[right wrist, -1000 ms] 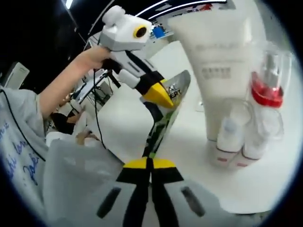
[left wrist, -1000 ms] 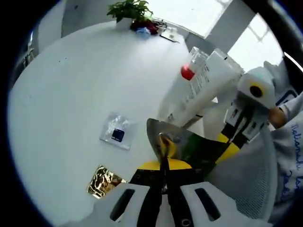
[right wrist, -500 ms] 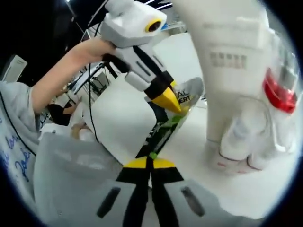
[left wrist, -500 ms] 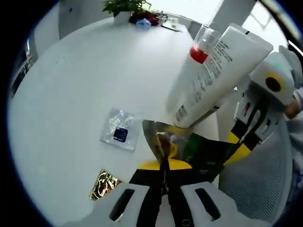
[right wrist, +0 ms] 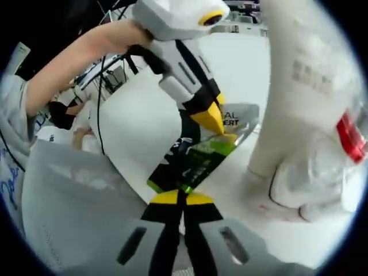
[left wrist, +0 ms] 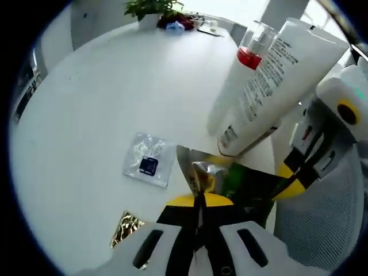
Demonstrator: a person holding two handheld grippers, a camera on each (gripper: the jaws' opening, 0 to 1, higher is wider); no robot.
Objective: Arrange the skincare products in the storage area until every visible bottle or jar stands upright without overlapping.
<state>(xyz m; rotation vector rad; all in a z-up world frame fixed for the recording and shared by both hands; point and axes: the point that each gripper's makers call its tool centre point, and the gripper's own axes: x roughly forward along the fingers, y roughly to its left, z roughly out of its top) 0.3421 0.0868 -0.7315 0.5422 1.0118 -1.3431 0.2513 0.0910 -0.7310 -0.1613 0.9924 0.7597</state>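
A green, black and silver foil sachet [left wrist: 230,181] is stretched between both grippers. My left gripper [left wrist: 199,198] is shut on its silver end, and my right gripper [left wrist: 284,181] grips the other end from the right. In the right gripper view, my right gripper [right wrist: 183,195] is shut on the sachet [right wrist: 198,158], with the left gripper [right wrist: 215,123] pinching its far silver edge. Just beyond stands a tall white tube [left wrist: 270,86] with a red-collared clear-capped bottle [left wrist: 253,52] beside it. Small clear-capped bottles [right wrist: 299,184] stand at the foot of the tube [right wrist: 310,86].
On the white table [left wrist: 98,98] lie a clear sachet with a blue square [left wrist: 148,164] and a gold foil sachet [left wrist: 123,230]. A potted plant [left wrist: 155,10] stands at the far end. A grey mesh chair [left wrist: 322,230] is close by. A person's arm [right wrist: 80,54] holds the left gripper.
Both views have drawn closer to the white tube, which now looms larger. The sachet stays held between the two shut grippers.
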